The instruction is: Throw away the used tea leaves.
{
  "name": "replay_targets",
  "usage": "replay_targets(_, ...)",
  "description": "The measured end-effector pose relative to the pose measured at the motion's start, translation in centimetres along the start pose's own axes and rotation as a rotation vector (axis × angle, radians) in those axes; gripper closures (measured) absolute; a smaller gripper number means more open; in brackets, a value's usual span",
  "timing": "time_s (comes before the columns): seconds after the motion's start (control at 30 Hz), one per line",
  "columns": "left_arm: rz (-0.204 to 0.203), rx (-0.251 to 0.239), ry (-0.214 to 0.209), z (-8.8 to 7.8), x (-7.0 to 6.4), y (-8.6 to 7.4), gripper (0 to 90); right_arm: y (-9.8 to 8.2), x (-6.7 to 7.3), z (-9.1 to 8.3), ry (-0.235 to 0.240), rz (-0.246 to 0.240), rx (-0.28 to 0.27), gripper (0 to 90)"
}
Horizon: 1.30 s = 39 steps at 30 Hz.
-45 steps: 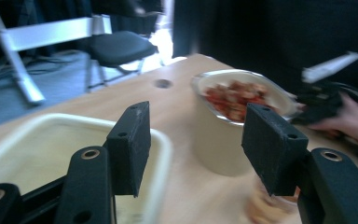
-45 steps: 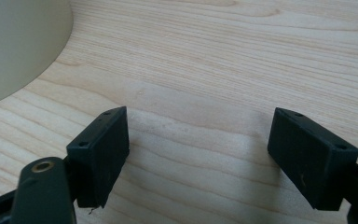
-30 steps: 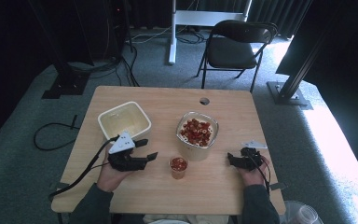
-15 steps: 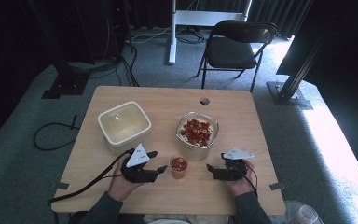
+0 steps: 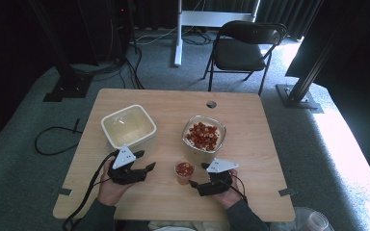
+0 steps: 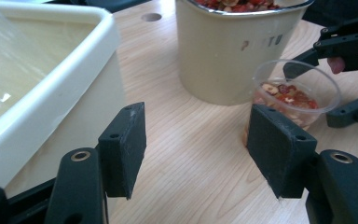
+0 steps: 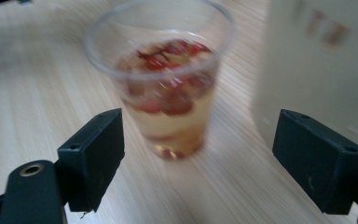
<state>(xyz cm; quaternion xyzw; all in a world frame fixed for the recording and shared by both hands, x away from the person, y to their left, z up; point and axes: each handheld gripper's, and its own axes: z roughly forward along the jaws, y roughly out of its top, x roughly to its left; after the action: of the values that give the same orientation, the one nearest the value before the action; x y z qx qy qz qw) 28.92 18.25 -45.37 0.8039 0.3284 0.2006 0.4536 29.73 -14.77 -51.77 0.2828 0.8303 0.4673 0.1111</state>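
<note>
A small clear plastic cup (image 5: 184, 172) with red pieces in it stands near the table's front edge, between my two grippers. My left gripper (image 5: 145, 160) lies to its left, open, jaws aimed at the cup (image 6: 296, 100) and nothing between them. From the right, my right gripper (image 5: 197, 175) is open close to the cup (image 7: 165, 88), which stands just ahead of its spread jaws. Behind the cup is a cream bowl (image 5: 204, 136) full of red pieces. An empty cream square tub (image 5: 127, 126) stands at the left, beside my left gripper.
The wooden table (image 5: 250, 159) has a round cable hole (image 5: 211, 104) near its far edge. A black folding chair (image 5: 243, 48) stands beyond the table. A cable (image 5: 84, 192) trails from the left gripper off the front left corner.
Both grippers have moved inward along the front edge toward the small cup. The right one has come from near the right edge to just beside the cup. The cup has not moved.
</note>
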Motion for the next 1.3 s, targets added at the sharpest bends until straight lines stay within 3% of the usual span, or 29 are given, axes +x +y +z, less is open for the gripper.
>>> replay_targets(0.37, -0.016, 0.012, 0.006, 0.2, 0.3, -0.4, 39.0, 1.2, 0.7, 2.5, 0.049, -0.034, -0.077, 15.9)
replay_targets(0.6, -0.03, 0.013, 0.014, 0.0, 0.7, -0.7, 39.1, 1.5, 0.8, 3.6, 0.06, -0.043, -0.109, 24.8)
replay_targets(0.93, -0.036, 0.02, 0.025, 0.0, 0.9, -1.1, 39.2, 1.3, 0.9, 3.3, 0.024, -0.069, -0.117, 32.9)
replay_targets(1.3, -0.041, 0.028, 0.034, 0.1, 1.0, -1.5, 39.3, 0.9, 0.8, 1.8, -0.007, -0.068, -0.11, 33.5)
